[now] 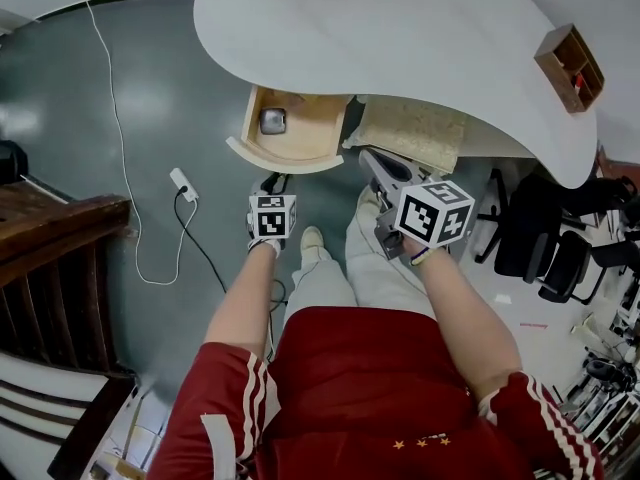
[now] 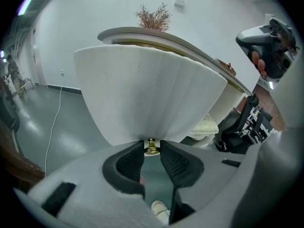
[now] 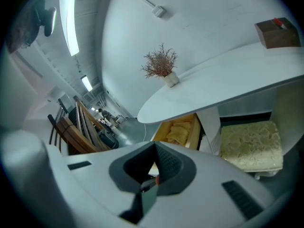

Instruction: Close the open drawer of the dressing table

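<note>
Grey floor point(image 1: 130, 98) lies open left of the dressing table point(image 1: 400, 38), whose drawer point(image 1: 300, 158) stands pulled out under the top's left end. My left gripper point(image 2: 151, 142) is narrowed on the brass knob point(image 2: 151, 147) low on the curved white front, tips against both its sides, so I judge a straight push would send it home. My right gripper point(image 3: 155, 145) hangs apart, tips together, empty. A cushioned stool point(image 1: 410, 128) sits just beside the drawer, and a cable point(image 1: 150, 258) trails well left.

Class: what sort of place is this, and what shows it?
Probably a workshop or test room, not a home: a white dressing table on bare grey floor, a trailing extension cable, black office chairs.
</note>
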`<act>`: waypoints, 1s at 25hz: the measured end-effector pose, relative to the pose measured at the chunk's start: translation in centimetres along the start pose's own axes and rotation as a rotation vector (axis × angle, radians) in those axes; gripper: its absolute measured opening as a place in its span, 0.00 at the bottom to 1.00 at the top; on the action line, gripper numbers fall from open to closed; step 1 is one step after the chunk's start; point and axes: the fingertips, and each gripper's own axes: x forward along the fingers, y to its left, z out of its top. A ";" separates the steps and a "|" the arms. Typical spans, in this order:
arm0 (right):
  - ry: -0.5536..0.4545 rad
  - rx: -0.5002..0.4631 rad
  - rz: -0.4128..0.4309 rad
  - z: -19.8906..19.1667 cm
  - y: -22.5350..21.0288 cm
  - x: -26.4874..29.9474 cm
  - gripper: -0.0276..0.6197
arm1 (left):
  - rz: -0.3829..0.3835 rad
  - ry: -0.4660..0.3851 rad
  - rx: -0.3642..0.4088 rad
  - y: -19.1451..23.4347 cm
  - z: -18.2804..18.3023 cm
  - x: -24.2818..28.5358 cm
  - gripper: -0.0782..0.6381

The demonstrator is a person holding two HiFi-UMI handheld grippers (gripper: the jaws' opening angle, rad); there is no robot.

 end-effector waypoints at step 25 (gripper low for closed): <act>-0.044 0.036 -0.124 -2.2 -6.0 -4.3 0.05 | 0.052 -0.042 0.073 0.3 4.6 2.9 0.25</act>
